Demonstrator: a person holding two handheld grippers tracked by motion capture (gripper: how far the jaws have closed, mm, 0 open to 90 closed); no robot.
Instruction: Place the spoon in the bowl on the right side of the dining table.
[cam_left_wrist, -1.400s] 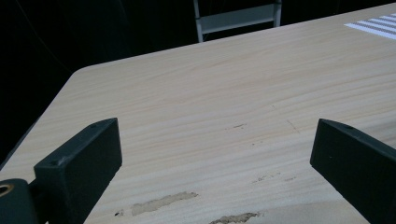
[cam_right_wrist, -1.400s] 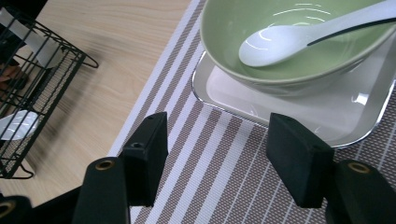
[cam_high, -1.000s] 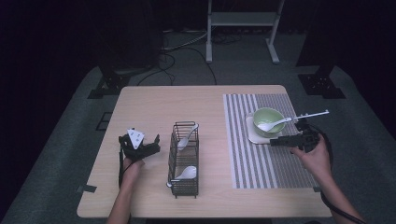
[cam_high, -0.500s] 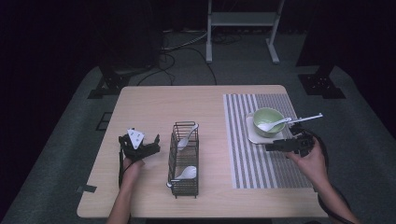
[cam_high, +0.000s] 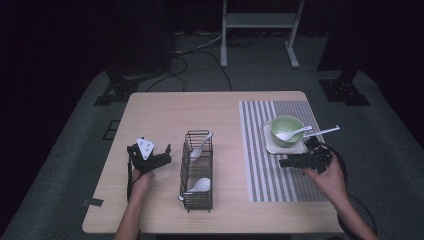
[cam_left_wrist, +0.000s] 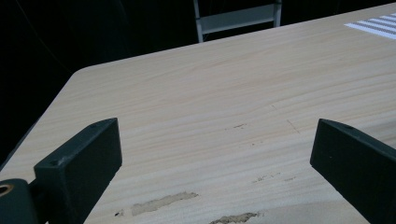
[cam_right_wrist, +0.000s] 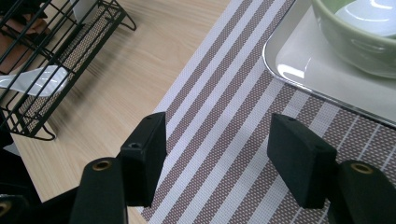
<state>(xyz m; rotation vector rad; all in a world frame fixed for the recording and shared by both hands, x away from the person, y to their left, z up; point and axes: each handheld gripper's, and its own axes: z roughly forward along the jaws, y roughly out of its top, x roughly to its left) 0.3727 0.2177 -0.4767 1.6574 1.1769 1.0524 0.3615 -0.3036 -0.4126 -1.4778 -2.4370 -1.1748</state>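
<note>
My right gripper (cam_high: 287, 162) sits at the lower right of the high view, over the striped placemat (cam_high: 260, 150), just below the white tray (cam_high: 270, 148). In its own view (cam_right_wrist: 217, 161) my jaws stand apart with nothing between them, only the brown and white stripes of the placemat (cam_right_wrist: 219, 107) showing through the gap. The tray (cam_right_wrist: 299, 60) fills the upper right corner there, and the green bowl (cam_right_wrist: 355, 42) stands on it, at the top right edge of the frame.

In the high view the green bowl (cam_high: 287, 130) rests on the tray in the right half, and a white spoon (cam_high: 295, 133) lies in it with its handle pointing right. A longer pale utensil (cam_high: 325, 132) lies just beside the bowl's right side, reaching out past the placemat's edge; I cannot tell what kind it is.

The black wire rack (cam_high: 197, 170) stands in the middle of the table (cam_high: 165, 110), well apart from the bowl. It holds two white spoons, one leaning near its top end (cam_high: 201, 145) and one at its lower end (cam_high: 199, 186). In my right gripper view the rack (cam_right_wrist: 51, 51) is at the upper left.

My left gripper (cam_high: 160, 159) is at the centre left, near the rack. In its own view (cam_left_wrist: 217, 154) my jaws are spread wide and empty above bare wood (cam_left_wrist: 210, 93).
</note>
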